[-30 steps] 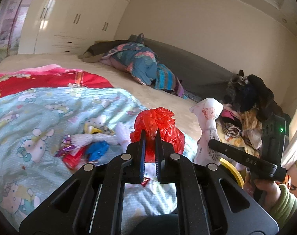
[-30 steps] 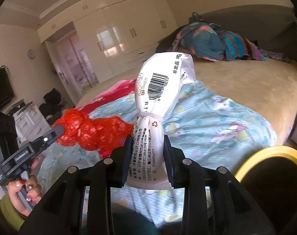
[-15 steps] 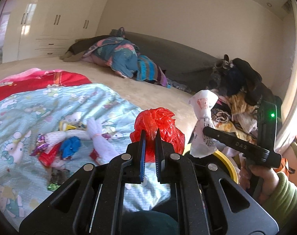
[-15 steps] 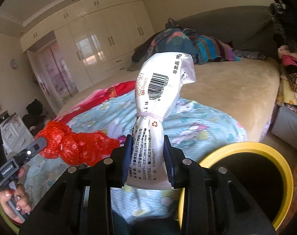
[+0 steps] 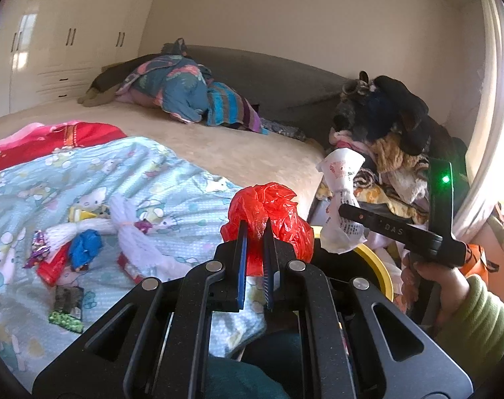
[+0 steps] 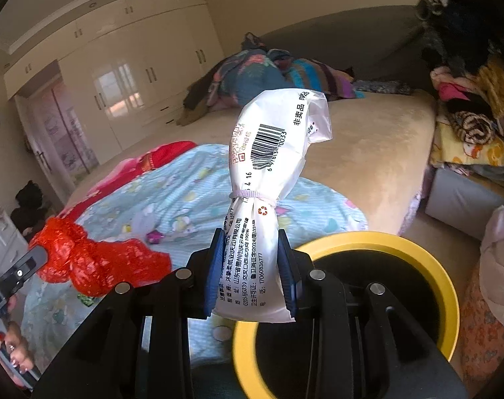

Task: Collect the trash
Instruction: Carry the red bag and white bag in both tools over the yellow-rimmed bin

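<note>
Just beyond and below the right gripper (image 6: 252, 272) gapes the yellow-rimmed bin (image 6: 428, 266); its fingers are clamped on a white printed wrapper (image 6: 268, 179) standing upright. The left gripper (image 5: 254, 249) pinches a crumpled red plastic bag (image 5: 268, 209) bulging past its tips.

Yellow bin (image 6: 378, 242) inside dark, rim partly behind tongs

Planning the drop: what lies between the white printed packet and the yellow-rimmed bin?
Nothing: in the right wrist view the white printed packet hangs just beside the yellow-rimmed bin, only air between.
</note>
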The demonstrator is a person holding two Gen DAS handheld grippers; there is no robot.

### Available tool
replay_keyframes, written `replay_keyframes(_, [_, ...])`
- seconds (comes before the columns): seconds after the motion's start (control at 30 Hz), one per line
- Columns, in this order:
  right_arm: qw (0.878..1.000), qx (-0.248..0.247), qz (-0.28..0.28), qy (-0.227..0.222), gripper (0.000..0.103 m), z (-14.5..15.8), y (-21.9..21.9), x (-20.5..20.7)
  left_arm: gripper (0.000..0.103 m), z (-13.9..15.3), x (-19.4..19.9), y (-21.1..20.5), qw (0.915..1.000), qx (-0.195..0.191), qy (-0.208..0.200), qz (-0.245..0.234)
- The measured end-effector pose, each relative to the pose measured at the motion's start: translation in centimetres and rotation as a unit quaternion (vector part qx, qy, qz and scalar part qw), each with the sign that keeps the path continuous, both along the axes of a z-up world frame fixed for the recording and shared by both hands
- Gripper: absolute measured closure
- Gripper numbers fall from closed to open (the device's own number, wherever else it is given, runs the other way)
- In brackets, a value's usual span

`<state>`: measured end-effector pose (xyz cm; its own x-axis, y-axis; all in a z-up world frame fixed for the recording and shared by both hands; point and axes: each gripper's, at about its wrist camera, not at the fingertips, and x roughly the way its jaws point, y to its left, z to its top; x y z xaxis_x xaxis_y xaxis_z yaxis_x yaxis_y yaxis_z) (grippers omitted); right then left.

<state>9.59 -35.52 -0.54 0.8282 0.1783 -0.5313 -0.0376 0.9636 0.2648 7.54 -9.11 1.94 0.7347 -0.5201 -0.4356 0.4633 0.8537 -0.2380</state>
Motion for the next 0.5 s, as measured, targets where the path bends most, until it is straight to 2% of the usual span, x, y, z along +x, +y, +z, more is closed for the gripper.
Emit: replay_keyframes(0.5, [0.997, -0.009, -0.048, 0.052, 0.073, -3.3, -5.4, 0.3, 0.098, -3.0, 0.8, -7.4, 0.9974, 0.044, 0.018, -0.055])
